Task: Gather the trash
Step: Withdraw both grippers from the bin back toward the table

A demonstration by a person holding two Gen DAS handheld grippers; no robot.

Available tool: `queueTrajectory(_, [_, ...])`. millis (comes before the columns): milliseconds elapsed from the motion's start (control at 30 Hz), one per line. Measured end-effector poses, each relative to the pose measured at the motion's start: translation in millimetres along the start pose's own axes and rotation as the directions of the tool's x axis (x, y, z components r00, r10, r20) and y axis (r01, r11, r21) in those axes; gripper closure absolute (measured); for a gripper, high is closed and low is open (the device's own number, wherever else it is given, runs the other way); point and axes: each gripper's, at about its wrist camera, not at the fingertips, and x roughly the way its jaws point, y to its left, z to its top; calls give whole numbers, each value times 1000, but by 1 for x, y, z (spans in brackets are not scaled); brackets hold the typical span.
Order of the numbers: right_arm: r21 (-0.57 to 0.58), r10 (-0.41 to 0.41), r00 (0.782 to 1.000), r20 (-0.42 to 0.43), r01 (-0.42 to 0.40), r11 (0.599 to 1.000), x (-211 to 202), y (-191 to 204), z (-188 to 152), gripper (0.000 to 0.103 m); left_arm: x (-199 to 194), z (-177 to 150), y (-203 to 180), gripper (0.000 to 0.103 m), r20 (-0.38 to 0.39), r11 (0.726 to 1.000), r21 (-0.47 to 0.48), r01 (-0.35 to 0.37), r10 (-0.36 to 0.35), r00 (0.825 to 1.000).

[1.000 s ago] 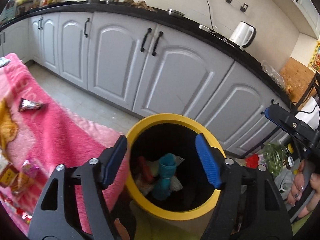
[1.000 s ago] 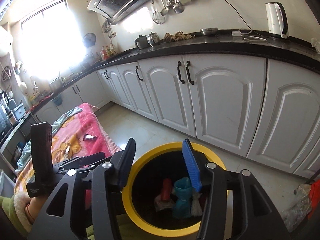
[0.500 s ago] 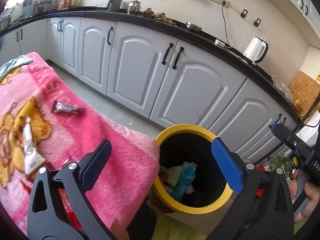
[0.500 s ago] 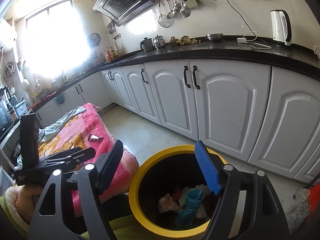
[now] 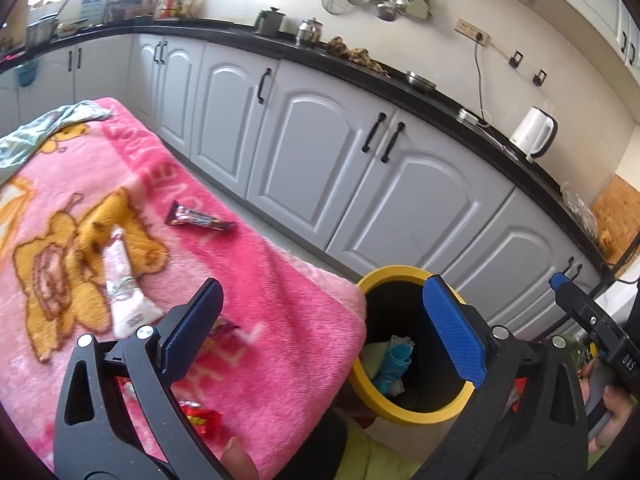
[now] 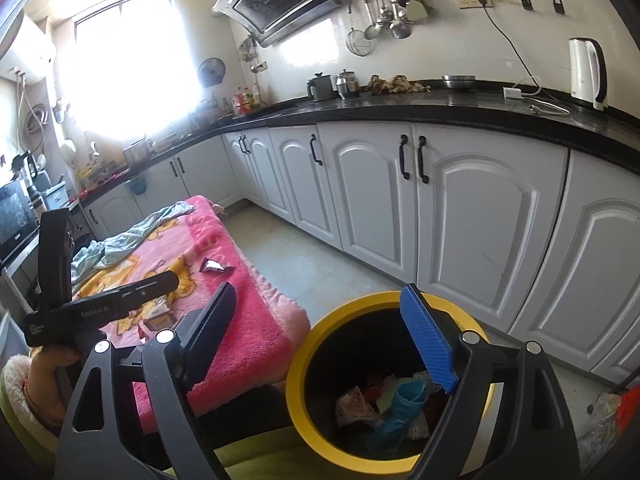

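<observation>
Claws nearest: left claw point(image 5: 320, 328) spread wide and empty, right claw point(image 6: 320, 340) empty too, jaws opening above the bin point(image 6: 308, 364). Yellow-rimmed bin parked right against the pink blanket point(image 5: 260, 280), likely for short carries. Inside, a teal cup point(image 6: 400, 404) among scraps. Farther out on the blanket, uncollected: white tube point(image 5: 120, 280), dark wrapper point(image 5: 200, 218).

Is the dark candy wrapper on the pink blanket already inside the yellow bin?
No, the dark candy wrapper lies flat on the pink blanket, well apart from the yellow bin that stands beside the blanket's edge.
</observation>
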Motion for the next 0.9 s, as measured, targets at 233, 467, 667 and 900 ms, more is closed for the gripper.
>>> queueTrajectory(233, [-35, 20, 1000, -9, -21, 999, 3, 18, -1, 21, -14, -2, 19, 11, 24, 999, -27, -33, 33, 999])
queueTrajectory(467, [-74, 50, 998, -26, -52, 996, 9, 39, -4, 21, -26, -4, 42, 11, 37, 996, -58, -68, 71, 997])
queueTrajectory(667, [-111, 86, 995, -45, -90, 990, 15, 59, -9, 21, -36, -6, 61, 11, 45, 991, -88, -99, 104, 994])
queueTrajectory(900, [-156, 122, 990, -77, -132, 979, 22, 83, -14, 20, -49, -6, 92, 11, 59, 980, -147, -134, 144, 988])
